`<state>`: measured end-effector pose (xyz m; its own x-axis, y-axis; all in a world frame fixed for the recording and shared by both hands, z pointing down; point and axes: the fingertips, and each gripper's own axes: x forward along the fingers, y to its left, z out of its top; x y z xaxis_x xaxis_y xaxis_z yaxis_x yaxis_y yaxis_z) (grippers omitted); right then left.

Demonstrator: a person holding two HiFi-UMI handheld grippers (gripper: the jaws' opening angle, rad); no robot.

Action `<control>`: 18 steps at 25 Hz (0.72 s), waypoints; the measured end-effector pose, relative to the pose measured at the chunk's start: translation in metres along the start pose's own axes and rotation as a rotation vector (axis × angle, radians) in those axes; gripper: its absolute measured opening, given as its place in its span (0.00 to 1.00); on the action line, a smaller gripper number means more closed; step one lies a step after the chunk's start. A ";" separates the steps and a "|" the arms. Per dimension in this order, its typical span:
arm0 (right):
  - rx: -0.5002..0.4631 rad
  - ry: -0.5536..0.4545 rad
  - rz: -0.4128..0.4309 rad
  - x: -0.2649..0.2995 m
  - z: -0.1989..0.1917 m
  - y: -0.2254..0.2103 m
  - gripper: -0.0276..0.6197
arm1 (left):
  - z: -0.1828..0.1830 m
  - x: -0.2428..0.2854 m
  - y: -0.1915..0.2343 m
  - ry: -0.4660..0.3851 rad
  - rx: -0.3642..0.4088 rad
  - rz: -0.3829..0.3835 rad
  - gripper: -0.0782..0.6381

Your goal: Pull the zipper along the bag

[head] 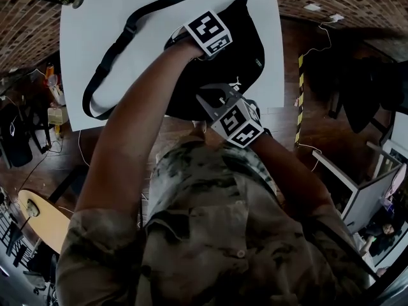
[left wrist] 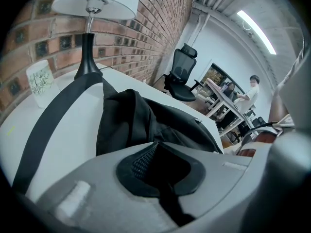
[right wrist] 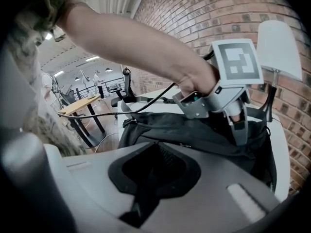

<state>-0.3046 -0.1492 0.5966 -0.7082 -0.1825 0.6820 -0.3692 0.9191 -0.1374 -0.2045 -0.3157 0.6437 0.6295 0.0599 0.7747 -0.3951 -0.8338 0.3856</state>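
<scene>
On the table (head: 76, 75), left gripper (right wrist: 238, 129) pinches the bag (head: 245, 46); right gripper (head: 215, 102), closed, meets its edge.

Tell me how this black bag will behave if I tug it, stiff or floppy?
Probably floppy: the black bag folds and creases softly. It may slide on the smooth white table, and its loose strap would likely trail.

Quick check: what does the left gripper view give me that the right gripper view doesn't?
Only the left gripper view: the cup and people at a desk. Only the right gripper view: the left gripper on the bag and the arm holding it. Both: the bag, lamp, white table and brick wall.
</scene>
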 end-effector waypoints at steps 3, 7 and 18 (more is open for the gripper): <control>-0.034 0.003 0.055 0.010 0.004 0.025 0.08 | 0.001 0.000 0.001 -0.005 -0.007 0.001 0.11; -0.059 0.001 0.117 0.022 0.006 0.054 0.08 | 0.000 0.000 0.002 -0.008 -0.018 -0.003 0.11; -0.094 0.009 0.133 0.023 0.003 0.055 0.10 | 0.003 -0.002 0.002 -0.029 -0.017 0.009 0.11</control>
<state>-0.3425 -0.1038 0.6028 -0.7411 -0.0545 0.6692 -0.2146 0.9636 -0.1592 -0.2042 -0.3196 0.6415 0.6451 0.0365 0.7632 -0.4115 -0.8250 0.3873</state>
